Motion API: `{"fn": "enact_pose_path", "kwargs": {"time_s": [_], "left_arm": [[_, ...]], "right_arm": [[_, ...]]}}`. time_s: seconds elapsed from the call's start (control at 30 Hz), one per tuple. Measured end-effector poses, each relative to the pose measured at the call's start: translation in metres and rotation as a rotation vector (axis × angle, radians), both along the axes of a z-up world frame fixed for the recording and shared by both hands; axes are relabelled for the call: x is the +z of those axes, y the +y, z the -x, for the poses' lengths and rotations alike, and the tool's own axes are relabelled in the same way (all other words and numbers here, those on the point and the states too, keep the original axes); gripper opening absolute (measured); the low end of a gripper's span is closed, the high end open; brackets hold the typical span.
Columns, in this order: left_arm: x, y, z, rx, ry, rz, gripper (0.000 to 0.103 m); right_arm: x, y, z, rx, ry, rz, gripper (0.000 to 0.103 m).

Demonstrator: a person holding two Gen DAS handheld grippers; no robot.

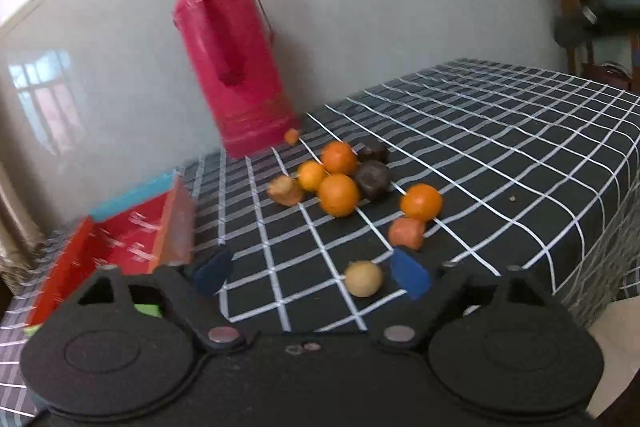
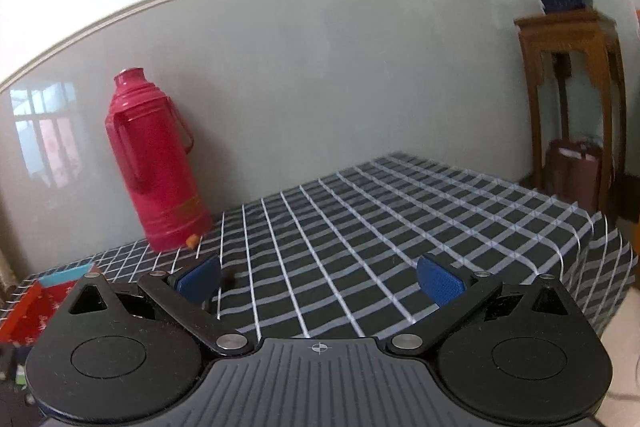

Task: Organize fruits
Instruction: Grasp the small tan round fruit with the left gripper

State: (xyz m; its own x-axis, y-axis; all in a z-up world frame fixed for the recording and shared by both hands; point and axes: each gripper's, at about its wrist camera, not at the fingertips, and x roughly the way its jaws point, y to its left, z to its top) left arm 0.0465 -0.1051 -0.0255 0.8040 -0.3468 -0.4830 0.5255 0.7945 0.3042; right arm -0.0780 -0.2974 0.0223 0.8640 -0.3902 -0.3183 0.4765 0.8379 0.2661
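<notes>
- While its blue pads stand spread wide with nothing between them, the left gripper hangs low over the table, and a pale round fruit lies just inside the pad at 3 o'clock.
- Beyond it, toward 12 o'clock, the rest of the fruit sits loose on the checked cloth: an orange-red piece, three oranges, a smaller one, two dark fruits and a tan piece, bunched and touching.
- At 10 o'clock a red box lies open; its contents are too blurred to tell.
- A red thermos stands by the wall at 11 o'clock, a small orange bit at its foot.
- The right gripper is likewise spread and empty, above bare cloth.
- Judgement: sorting has barely begun; nearly every fruit is left to move, the pale one likely first.
</notes>
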Motion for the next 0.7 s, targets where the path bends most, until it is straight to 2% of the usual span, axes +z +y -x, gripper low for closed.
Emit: {"fn": "enact_pose_path", "kwargs": {"time_s": [0.13,0.23,0.33,0.43,0.5,0.7], "left_arm": [[-0.01,-0.004,-0.009,-0.011,0.052,0.01,0.057],[-0.014,-0.006,-0.01,-0.024,0.065,0.016,0.054],[-0.02,-0.009,-0.012,-0.035,0.091,0.013,0.039],[-0.026,-0.012,-0.017,-0.041,0.128,0.014,0.025],[-0.027,-0.012,-0.017,-0.042,0.136,0.028,0.016],[-0.023,-0.009,-0.013,-0.002,0.085,0.042,0.015]], "right_arm": [[0.005,-0.002,-0.025,-0.022,0.005,0.06,0.103],[-0.003,-0.002,-0.038,-0.023,0.003,0.072,0.103],[-0.018,-0.001,-0.045,-0.01,0.021,0.052,0.103],[-0.023,-0.005,-0.051,0.009,0.036,-0.009,0.103],[-0.023,-0.004,-0.051,0.008,0.027,-0.011,0.103],[-0.028,-0.001,-0.059,0.026,0.057,-0.03,0.103]]}}
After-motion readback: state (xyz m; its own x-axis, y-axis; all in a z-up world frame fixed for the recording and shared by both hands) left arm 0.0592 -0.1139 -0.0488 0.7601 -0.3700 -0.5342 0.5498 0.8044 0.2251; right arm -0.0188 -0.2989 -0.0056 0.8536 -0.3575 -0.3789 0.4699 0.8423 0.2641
